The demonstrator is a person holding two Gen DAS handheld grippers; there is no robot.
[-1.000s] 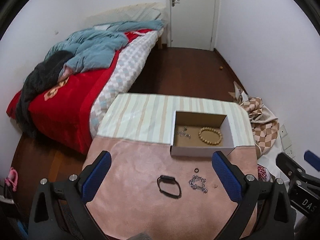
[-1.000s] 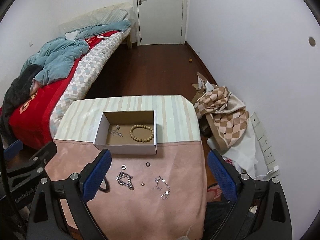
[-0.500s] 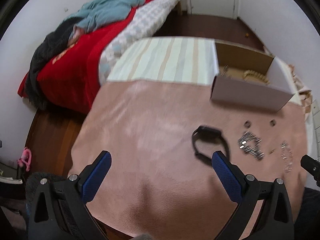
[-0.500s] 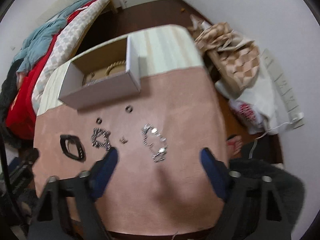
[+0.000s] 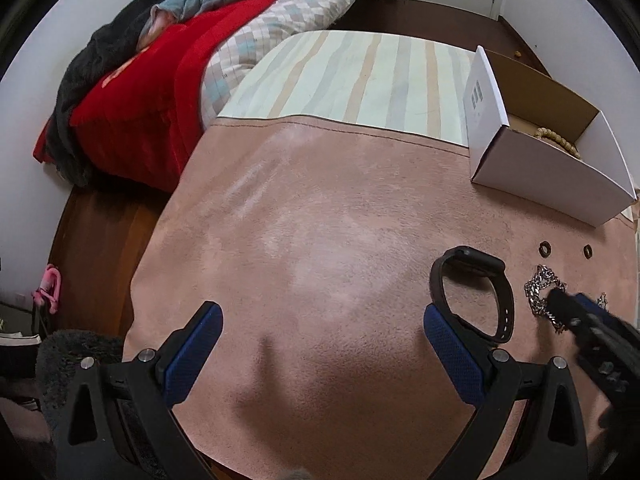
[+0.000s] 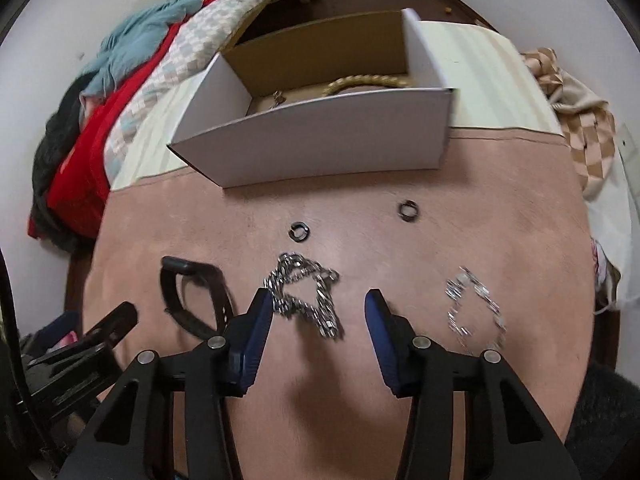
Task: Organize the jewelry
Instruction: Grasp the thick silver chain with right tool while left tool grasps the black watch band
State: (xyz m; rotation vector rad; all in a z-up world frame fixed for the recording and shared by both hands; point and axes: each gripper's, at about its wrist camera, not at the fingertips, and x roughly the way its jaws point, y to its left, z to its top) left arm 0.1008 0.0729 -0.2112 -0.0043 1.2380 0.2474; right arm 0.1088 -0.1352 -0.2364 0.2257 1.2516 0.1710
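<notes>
On the pink cloth lies a chunky silver chain, and my right gripper hangs low over it. Its jaws are closing with the chain between them; the right pad still stands clear of it. A thin silver bracelet lies to the right, with two small dark rings farther back. The white box holds a wooden bead bracelet. My left gripper is open wide over bare cloth. A black watch band lies just past its right finger.
A striped cloth covers the table's far half under the box. A bed with a red blanket stands to the left, close to the table's edge. A checkered bag lies on the floor at the right.
Both grippers have dropped toward the table and tilted down. The right jaws have narrowed and now straddle the chunky chain. The left jaws stay wide.
</notes>
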